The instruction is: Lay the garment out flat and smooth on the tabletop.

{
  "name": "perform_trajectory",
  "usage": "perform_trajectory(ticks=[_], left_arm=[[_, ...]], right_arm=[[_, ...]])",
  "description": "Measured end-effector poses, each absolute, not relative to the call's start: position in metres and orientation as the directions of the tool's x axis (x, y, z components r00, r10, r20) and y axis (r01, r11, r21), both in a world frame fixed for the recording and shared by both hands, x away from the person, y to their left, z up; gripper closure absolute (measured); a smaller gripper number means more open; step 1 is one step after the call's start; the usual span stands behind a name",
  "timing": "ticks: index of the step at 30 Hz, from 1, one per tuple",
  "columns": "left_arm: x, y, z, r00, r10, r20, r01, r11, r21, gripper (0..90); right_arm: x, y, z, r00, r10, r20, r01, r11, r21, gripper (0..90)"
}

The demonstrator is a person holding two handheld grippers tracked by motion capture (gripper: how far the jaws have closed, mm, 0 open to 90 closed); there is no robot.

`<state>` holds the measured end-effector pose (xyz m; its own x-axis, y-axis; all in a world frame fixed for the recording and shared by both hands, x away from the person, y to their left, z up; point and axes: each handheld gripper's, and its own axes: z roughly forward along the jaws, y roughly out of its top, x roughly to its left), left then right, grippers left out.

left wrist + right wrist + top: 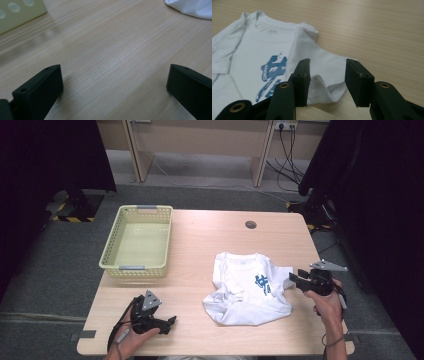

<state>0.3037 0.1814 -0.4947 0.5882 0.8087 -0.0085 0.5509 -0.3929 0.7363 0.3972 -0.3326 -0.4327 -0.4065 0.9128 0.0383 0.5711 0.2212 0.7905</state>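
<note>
From above, we see the white T-shirt (248,288) lying rumpled on the table (200,240), our right gripper (295,279) at its sleeve. Our left gripper (113,82) gapes over bare wood. Our right gripper's jaws stand released, the sleeve (327,75) between them.

The left tool (113,87) has its two black jaws standing wide apart, with nothing between them but bare, light-wood tabletop (110,50). Ahead of the tool and off to the left sits a corner of a pale yellow-green basket (17,13) with round holes. Ahead to the right lies an edge of white cloth (192,7).
</note>
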Motion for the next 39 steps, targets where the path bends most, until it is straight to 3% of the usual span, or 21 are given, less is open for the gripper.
perform_trajectory(ticks=[9,19,25,31,39], left_arm=[[0.304,0.181,-0.495,0.588,0.809,-0.008,0.551,-0.393,0.736,0.0],[0.304,0.181,-0.495,0.589,0.808,-0.008,0.551,-0.394,0.735,0.0],[0.304,0.181,-0.495,0.589,0.808,-0.008,0.552,-0.394,0.735,0.0],[0.304,0.181,-0.495,0.588,0.809,-0.008,0.55,-0.393,0.737,0.0],[0.304,0.181,-0.495,0.588,0.809,-0.009,0.551,-0.393,0.737,0.0]], right_arm=[[0.395,-0.304,-0.435,-0.487,0.873,-0.036,0.581,0.355,0.732,52.0],[0.386,-0.334,-0.451,-0.427,0.898,-0.103,0.655,0.386,0.65,54.9],[0.379,-0.348,-0.439,-0.39,0.917,-0.085,0.617,0.329,0.715,53.9],[0.389,-0.324,-0.432,-0.432,0.899,-0.079,0.572,0.34,0.746,52.6],[0.41,-0.289,-0.453,-0.479,0.873,-0.093,0.614,0.409,0.675,49.9]])
